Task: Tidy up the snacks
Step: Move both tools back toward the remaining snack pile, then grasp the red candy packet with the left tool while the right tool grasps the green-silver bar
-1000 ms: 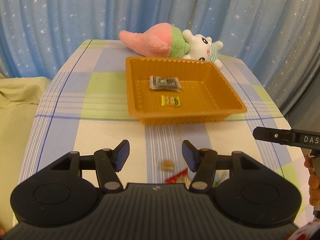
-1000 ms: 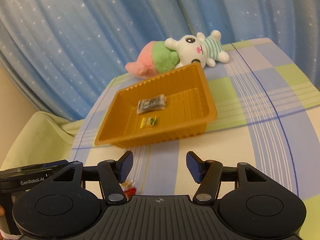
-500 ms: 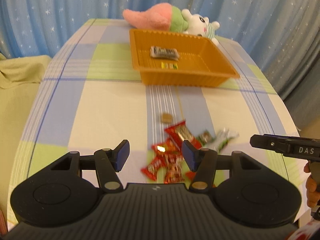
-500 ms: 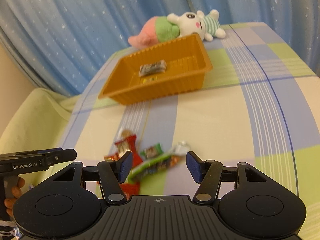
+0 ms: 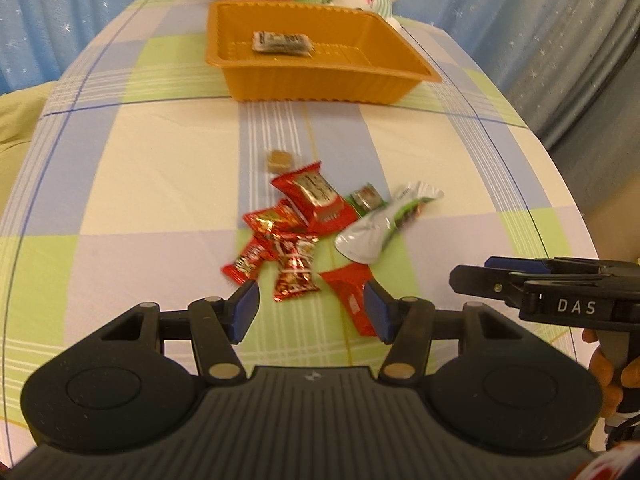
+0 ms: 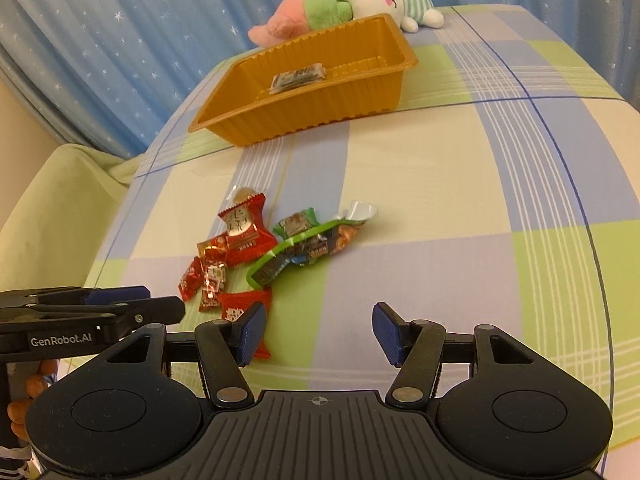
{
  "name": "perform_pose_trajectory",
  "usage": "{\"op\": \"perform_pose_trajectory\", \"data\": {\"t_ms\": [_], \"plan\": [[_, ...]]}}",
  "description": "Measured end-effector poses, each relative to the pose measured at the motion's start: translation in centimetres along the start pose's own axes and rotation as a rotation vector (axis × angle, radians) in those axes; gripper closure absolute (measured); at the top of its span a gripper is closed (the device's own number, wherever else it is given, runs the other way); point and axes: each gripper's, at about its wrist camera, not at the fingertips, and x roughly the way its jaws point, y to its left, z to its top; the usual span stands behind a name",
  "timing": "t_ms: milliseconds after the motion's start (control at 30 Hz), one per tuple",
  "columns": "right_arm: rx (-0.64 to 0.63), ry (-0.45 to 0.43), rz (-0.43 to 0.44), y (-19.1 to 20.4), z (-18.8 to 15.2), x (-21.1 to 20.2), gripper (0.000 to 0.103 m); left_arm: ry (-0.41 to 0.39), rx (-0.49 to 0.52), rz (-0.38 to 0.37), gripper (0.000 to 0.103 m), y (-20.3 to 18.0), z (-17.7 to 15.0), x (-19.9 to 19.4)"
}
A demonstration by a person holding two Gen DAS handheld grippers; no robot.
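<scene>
The left gripper [image 5: 311, 307] is open and empty, hovering just short of the snack pile [image 5: 316, 224] on the checked surface [image 5: 140, 184]. The right gripper [image 6: 316, 332] is open and empty too, on the pile's near right side. The pile is red packets, a small green one and a long silver-and-green wrapper [image 5: 384, 222], with a small brown candy [image 5: 279, 159] at its far edge. Beyond the pile stands an orange tray [image 5: 320, 82] holding one grey packet [image 5: 282, 43]. Behind the tray lie plush toys [image 6: 348, 4].

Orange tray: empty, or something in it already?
Not empty. The orange tray holds one grey snack packet lying flat; its floor nearer the front wall is hidden.
</scene>
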Motion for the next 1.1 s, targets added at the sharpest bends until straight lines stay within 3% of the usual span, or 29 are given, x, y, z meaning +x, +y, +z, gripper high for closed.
{"op": "perform_pose_trajectory", "data": {"t_ms": [467, 800, 1100], "plan": [[0.037, 0.02, -0.017, -1.4, -0.9, -0.3, 0.044, 0.051, -0.007, -0.023, 0.049, -2.0, -0.6, 1.8], [0.045, 0.029, -0.018, -2.5, -1.2, -0.5, 0.044, 0.044, -0.024, -0.027, 0.05, -3.3, -0.4, 3.1], [0.057, 0.029, -0.012, -3.6, -1.3, -0.8, 0.044, 0.054, -0.007, 0.005, 0.063, -4.2, -0.4, 4.9]]}}
